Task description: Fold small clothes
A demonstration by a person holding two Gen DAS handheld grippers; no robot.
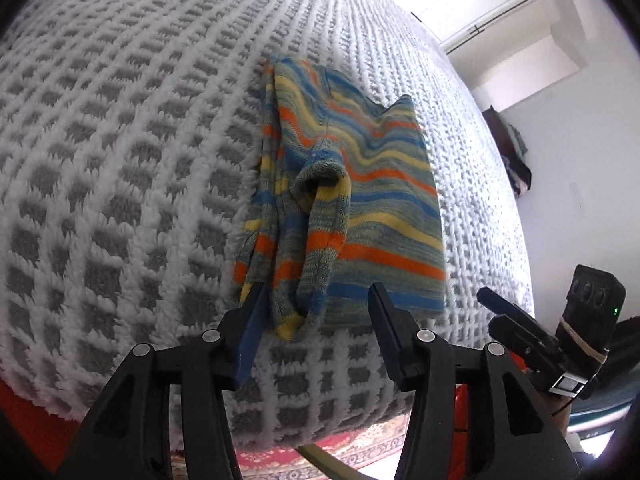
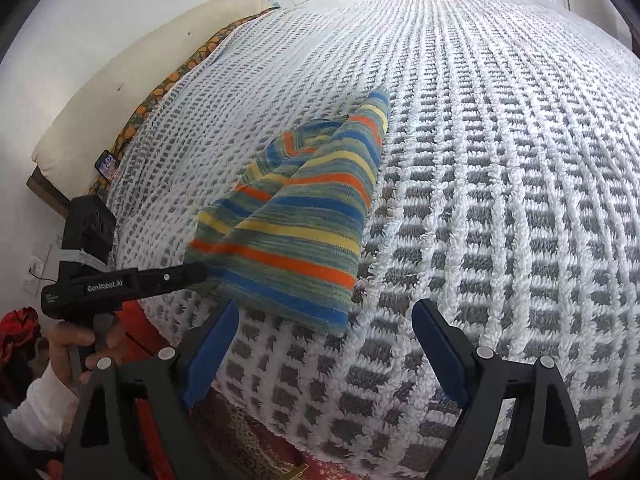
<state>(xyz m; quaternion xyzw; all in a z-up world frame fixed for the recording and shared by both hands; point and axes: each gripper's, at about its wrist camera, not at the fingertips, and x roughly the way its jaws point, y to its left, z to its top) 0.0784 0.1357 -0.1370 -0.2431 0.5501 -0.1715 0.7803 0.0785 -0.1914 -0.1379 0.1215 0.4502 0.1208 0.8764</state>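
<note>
A small striped knit garment in blue, yellow, orange and green lies folded on the bed, near its front edge. One sleeve lies over its left half, cuff opening upward. My left gripper is open, its blue-padded fingers either side of the sleeve's near end, just short of it. In the right wrist view the garment lies ahead and left. My right gripper is open and empty, just in front of the garment's near right corner. The left gripper shows there touching the garment's left edge.
A white and grey waffle-textured blanket covers the bed. A phone lies near a cream headboard cushion at far left. A red patterned rug lies below the bed edge. The right gripper's body shows at the lower right.
</note>
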